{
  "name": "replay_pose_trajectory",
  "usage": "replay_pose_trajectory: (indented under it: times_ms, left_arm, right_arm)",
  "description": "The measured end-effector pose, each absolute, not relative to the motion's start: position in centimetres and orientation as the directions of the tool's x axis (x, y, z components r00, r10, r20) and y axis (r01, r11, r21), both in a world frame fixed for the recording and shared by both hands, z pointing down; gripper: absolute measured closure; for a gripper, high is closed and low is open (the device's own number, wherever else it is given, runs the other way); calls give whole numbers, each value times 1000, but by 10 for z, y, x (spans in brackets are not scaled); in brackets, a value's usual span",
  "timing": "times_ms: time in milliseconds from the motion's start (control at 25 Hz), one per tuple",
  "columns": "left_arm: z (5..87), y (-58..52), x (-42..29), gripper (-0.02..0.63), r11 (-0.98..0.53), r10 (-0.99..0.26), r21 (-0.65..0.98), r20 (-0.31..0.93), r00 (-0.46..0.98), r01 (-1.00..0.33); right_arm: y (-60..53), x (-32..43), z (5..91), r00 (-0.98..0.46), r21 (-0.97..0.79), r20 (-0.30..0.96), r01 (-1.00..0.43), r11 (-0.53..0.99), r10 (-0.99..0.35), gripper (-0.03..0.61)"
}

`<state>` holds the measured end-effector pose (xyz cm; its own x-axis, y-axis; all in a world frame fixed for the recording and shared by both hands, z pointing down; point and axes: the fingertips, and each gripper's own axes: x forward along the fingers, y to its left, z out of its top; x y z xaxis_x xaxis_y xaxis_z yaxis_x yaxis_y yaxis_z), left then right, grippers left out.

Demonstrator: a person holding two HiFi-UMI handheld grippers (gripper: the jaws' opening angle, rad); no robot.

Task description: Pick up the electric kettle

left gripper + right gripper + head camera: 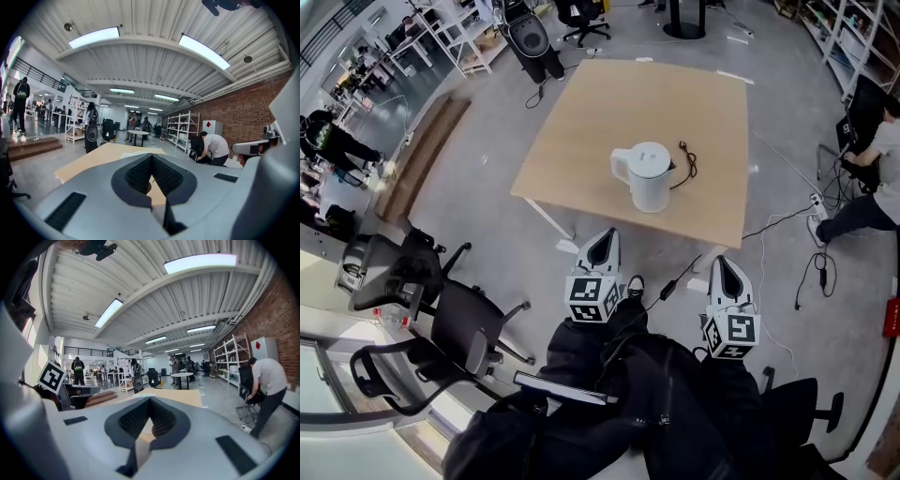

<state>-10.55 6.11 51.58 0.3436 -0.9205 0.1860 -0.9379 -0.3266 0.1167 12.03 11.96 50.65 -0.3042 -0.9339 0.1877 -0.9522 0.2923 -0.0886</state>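
Note:
The white electric kettle [649, 175] stands upright near the front edge of the light wooden table [600, 112], its black cord [687, 159] lying just to its right. Both grippers hang short of the table, over the person's dark-clothed legs. My left gripper [604, 236] points at the table's front edge, below and left of the kettle. My right gripper [722, 263] is further right and lower. Each is shut with nothing between its fingers. In the left gripper view the shut left gripper [151, 158] covers the kettle. The right gripper view shows the right gripper [149, 402] shut too.
Black office chairs [441, 309] stand at the left. A black speaker [530, 37] is beyond the table's far left corner. A person [881, 159] crouches at the right among floor cables [787, 220]. White shelving [183, 131] lines the brick wall.

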Motion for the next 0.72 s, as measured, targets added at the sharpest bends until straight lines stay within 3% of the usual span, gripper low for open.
replay_pose_trajectory:
  times_ms: [720]
  left_arm:
    - [534, -88, -129, 617, -350, -902, 88, 236, 361, -932]
  right_arm:
    - [-36, 95, 512, -297, -75, 222, -955, 287, -929, 575]
